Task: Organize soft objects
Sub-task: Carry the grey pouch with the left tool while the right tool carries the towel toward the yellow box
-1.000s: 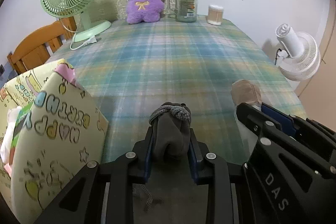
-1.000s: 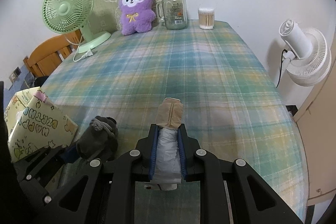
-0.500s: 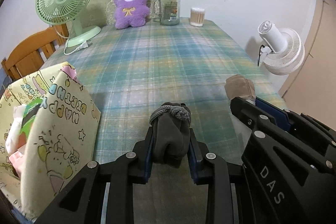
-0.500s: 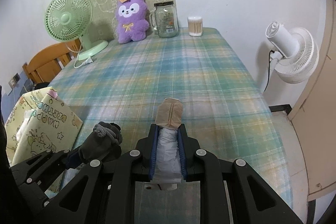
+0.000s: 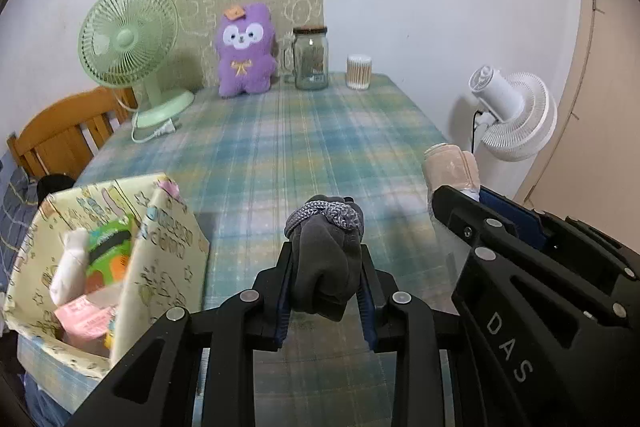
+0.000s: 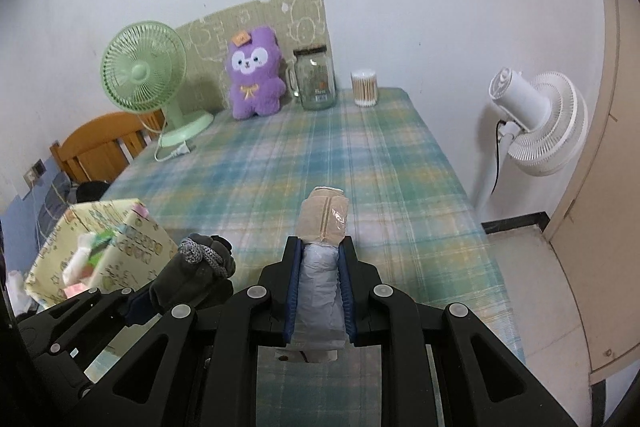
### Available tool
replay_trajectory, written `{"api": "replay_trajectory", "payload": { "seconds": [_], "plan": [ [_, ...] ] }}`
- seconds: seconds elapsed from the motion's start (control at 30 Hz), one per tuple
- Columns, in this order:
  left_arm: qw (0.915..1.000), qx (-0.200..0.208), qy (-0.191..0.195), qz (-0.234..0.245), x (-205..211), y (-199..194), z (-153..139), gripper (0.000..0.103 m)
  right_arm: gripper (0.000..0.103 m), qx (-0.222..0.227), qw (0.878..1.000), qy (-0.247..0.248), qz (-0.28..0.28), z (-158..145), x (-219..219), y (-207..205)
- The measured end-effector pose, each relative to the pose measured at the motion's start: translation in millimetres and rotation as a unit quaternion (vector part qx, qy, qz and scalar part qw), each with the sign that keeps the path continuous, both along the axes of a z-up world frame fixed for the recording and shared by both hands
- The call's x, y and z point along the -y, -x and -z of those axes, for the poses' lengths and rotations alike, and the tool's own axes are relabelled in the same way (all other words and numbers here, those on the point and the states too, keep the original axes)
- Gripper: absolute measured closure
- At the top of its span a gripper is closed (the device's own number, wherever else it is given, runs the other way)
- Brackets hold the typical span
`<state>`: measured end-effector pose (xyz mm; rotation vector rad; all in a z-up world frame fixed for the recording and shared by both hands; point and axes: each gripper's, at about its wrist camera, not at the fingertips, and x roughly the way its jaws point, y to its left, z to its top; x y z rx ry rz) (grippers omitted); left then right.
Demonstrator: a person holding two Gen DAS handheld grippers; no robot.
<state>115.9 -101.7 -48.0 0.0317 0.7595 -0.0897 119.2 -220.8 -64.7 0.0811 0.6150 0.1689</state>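
My left gripper point(image 5: 326, 251) is shut on a dark grey rolled sock bundle point(image 5: 324, 267) with a lighter knit cuff, held above the near end of the plaid table point(image 5: 304, 147). My right gripper point(image 6: 320, 243) is shut on a plastic-wrapped soft pack point(image 6: 325, 219), beige at the tip and white between the fingers. Both grippers hang side by side; the pack point(image 5: 450, 167) shows to the right in the left wrist view. A yellow birthday-print box point(image 5: 168, 239) stands open at the near left, with white, green and pink soft items inside. A purple plush point(image 5: 245, 51) sits at the far end.
At the table's far end stand a green desk fan point(image 5: 128, 39), a glass jar point(image 5: 311, 59) and a cotton swab tub point(image 5: 359, 71). A wooden chair point(image 5: 64, 131) is at the left. A white floor fan point(image 6: 540, 123) stands off the right edge.
Both grippers have risen and drawn back from the table with their loads still held. The open top of the birthday-print box has come into view at the left.
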Motion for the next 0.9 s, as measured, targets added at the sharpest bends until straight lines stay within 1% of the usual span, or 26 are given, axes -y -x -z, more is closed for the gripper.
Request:
{"api": "replay_trajectory", "payload": {
  "seconds": [0.5,0.67,0.9],
  "plan": [
    [0.9992,0.037,0.010,0.012,-12.1,14.6,-43.6,0.076,0.082,0.046,0.999,0.001,0.001,-45.4,-11.2,24.1],
    [0.9988,0.044,0.011,0.016,-18.4,18.8,-52.6,0.076,0.082,0.052,0.999,-0.001,-0.001,-54.8,-16.4,28.7],
    [0.9980,0.056,0.021,0.017,-34.0,22.5,-62.1,0.075,0.082,0.063,0.998,0.009,-0.001,-66.8,-32.8,32.7]
  ]
}}
